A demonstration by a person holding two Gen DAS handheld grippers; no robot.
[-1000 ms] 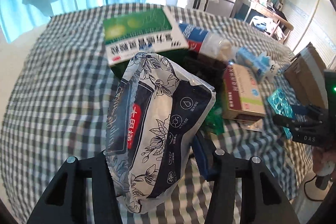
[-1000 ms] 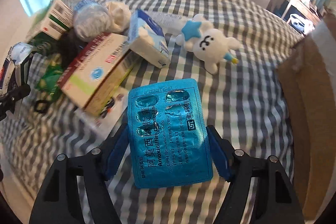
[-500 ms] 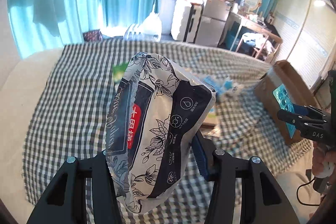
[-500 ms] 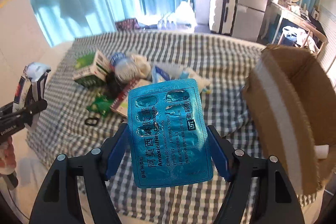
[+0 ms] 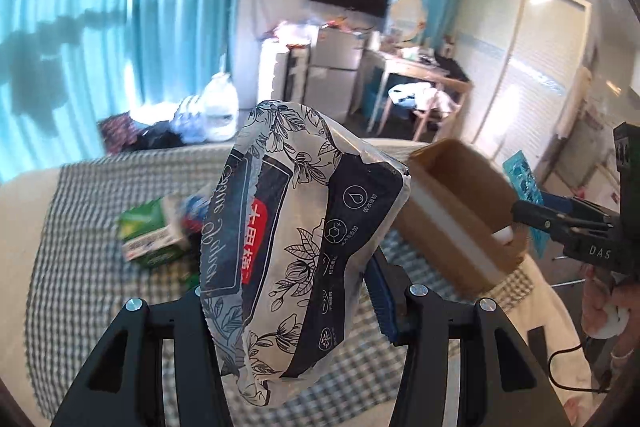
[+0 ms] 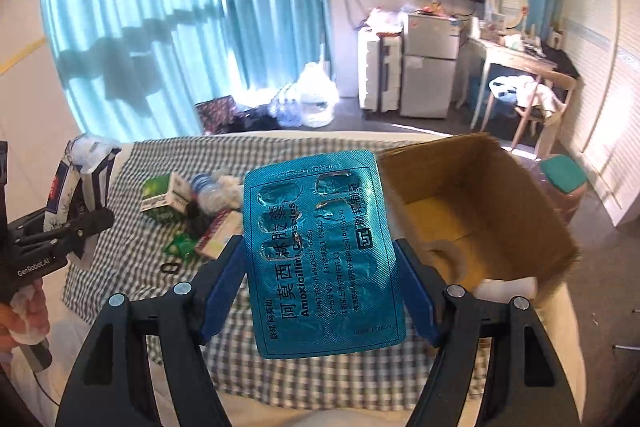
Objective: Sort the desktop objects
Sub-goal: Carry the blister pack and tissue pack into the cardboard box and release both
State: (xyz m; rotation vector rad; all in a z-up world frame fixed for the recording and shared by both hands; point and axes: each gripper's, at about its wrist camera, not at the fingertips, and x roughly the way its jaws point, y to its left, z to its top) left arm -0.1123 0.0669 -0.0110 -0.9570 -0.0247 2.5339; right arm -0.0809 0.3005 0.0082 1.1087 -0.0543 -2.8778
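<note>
My left gripper [image 5: 296, 291] is shut on a black-and-white floral tissue pack [image 5: 300, 251], held high above the checkered table [image 5: 80, 291]. My right gripper [image 6: 320, 291] is shut on a blue amoxicillin blister pack [image 6: 324, 259], held high in front of an open cardboard box [image 6: 472, 211]. The box also shows in the left wrist view [image 5: 452, 211], with the right gripper [image 5: 536, 215] and its blister pack [image 5: 524, 179] above the box's right side. The left gripper [image 6: 80, 223] and tissue pack [image 6: 76, 179] show at the left of the right wrist view.
A pile stays on the table: a green-and-white medicine box [image 6: 164, 197], a water bottle [image 6: 208, 189], a red-and-white box [image 6: 220, 233], a green packet [image 6: 180, 245]. A white object [image 6: 504, 287] lies in the cardboard box. Fridge [image 6: 430, 63], desk and chair stand behind.
Both grippers have risen far above the table with their objects and now look out over the room. The pile looks smaller and farther away; the cardboard box has come into view.
</note>
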